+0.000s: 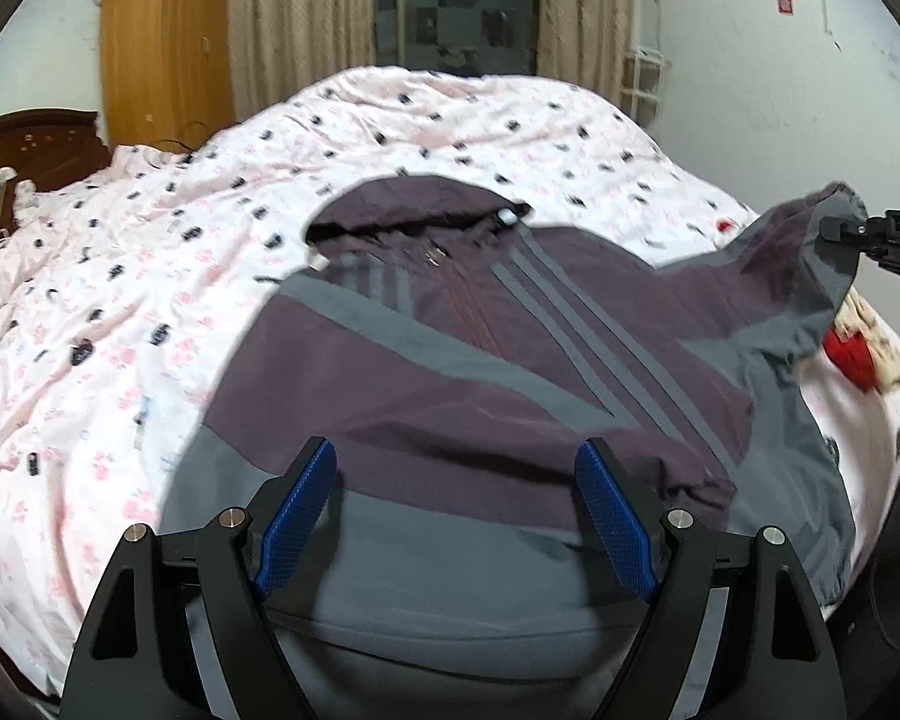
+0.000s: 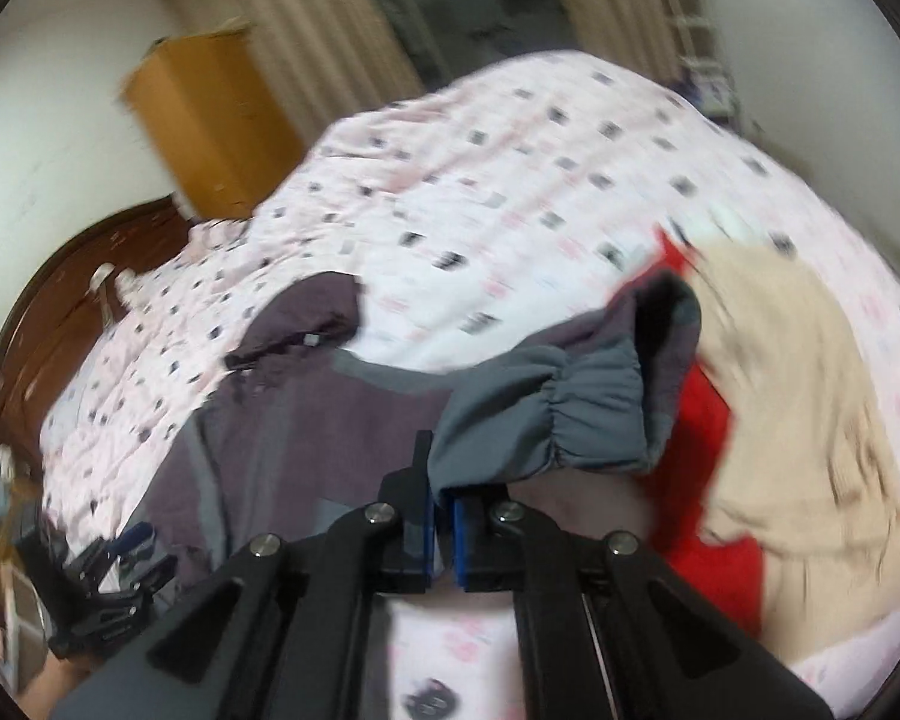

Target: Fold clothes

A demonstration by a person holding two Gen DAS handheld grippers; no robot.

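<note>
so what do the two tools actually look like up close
Both match: the left tool and right tool have black angular linkage arms with triangular cutouts, silver round pivot pins, and fingers faced with blue cross-hatched pads. No cables or sleeves are visible; any markings are too blurred to read.

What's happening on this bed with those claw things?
A person holding a claw in each hand is folding a purple and grey hooded jacket spread on a floral bedspread. The right claw is shut on the jacket's grey sleeve cuff, lifting that sleeve off the bed. The left claw hangs open over the jacket's hem, holding nothing. A red and cream garment lies beside the jacket.
</note>
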